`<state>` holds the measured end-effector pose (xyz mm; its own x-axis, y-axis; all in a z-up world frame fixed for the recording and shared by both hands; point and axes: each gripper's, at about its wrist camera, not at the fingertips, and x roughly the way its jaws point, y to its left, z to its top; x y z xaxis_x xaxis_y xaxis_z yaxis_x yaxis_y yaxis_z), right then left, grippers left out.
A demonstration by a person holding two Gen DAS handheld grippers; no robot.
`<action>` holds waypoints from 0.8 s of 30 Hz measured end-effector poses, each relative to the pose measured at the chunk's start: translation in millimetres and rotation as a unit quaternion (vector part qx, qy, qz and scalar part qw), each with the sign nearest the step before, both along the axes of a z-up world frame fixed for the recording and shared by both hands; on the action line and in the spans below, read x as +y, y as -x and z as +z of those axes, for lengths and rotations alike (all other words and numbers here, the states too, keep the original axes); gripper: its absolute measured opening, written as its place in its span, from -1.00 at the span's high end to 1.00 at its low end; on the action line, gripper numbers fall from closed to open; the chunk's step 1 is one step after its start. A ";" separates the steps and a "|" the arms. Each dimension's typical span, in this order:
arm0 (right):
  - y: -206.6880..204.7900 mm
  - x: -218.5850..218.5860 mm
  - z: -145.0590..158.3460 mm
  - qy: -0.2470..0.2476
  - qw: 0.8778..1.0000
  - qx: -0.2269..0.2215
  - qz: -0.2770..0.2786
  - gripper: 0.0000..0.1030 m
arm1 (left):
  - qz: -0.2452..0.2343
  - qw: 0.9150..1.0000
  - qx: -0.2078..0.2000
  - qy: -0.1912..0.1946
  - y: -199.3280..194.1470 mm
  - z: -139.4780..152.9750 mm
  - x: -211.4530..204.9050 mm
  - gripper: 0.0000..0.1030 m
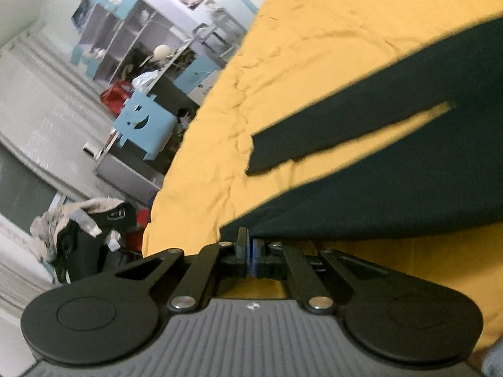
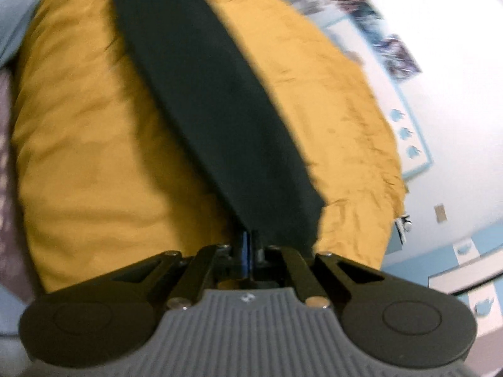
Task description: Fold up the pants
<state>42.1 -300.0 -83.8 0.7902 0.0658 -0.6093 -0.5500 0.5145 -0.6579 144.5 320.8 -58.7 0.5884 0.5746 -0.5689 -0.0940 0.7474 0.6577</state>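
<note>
Dark green pants (image 1: 393, 169) lie on a yellow bedspread (image 1: 314, 47). In the left wrist view both legs show, with a narrow gap of yellow between them. My left gripper (image 1: 250, 245) is shut on the hem of the near leg, lifted a little off the bed. In the right wrist view one leg of the pants (image 2: 201, 100) runs away from me across the bedspread (image 2: 88, 144). My right gripper (image 2: 250, 242) is shut on the near end of the pants. The fingertips are partly hidden by the cloth.
Left of the bed stand grey and blue shelves (image 1: 132, 37), a blue chair (image 1: 143, 124) and a pile of clothes (image 1: 81, 235) on the floor. A white wall with pictures (image 2: 399, 53) lies right of the bed.
</note>
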 end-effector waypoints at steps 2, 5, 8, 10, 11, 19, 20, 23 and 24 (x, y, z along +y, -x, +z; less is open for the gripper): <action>-10.8 -1.2 22.5 -0.019 1.000 -0.017 -0.007 1.00 | 0.011 1.000 -0.013 0.007 -7.0 12.2 -0.7 0.98; -37.1 -2.7 49.3 -0.036 0.999 -0.034 -0.017 1.00 | 0.025 0.999 -0.032 0.013 -25.0 32.3 -1.7 0.98; -74.8 -5.9 69.5 -0.049 0.997 -0.043 -0.030 1.00 | 0.042 0.998 -0.044 0.019 -51.4 47.4 -2.1 0.98; -106.7 -8.0 78.0 -0.057 0.997 -0.039 -0.041 1.00 | 0.051 0.997 -0.046 0.019 -69.3 53.1 -2.7 0.98; -122.6 -8.8 80.5 -0.061 0.996 -0.036 -0.046 1.00 | 0.054 0.997 -0.044 0.017 -79.2 54.9 -3.2 0.98; -249.6 -3.9 61.2 -0.093 0.992 0.035 -0.077 1.00 | 0.066 0.998 0.004 -0.014 -163.7 35.2 -4.4 0.98; -260.2 -3.3 51.9 -0.093 0.991 0.045 -0.080 1.00 | 0.067 0.998 0.015 -0.018 -173.8 28.0 -5.2 0.98; -298.2 2.4 21.2 -0.093 0.989 0.079 -0.088 1.00 | 0.068 0.996 0.047 -0.029 -198.4 4.5 -7.5 0.98; -308.5 2.7 11.0 -0.095 0.987 0.094 -0.091 1.00 | 0.064 0.996 0.057 -0.039 -206.8 -4.2 -9.7 0.98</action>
<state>350.6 -297.3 -72.8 0.6741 0.0599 -0.7362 -0.5398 0.7203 -0.4357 351.2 311.1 -63.0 0.4415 0.6853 -0.5792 -0.1057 0.6807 0.7248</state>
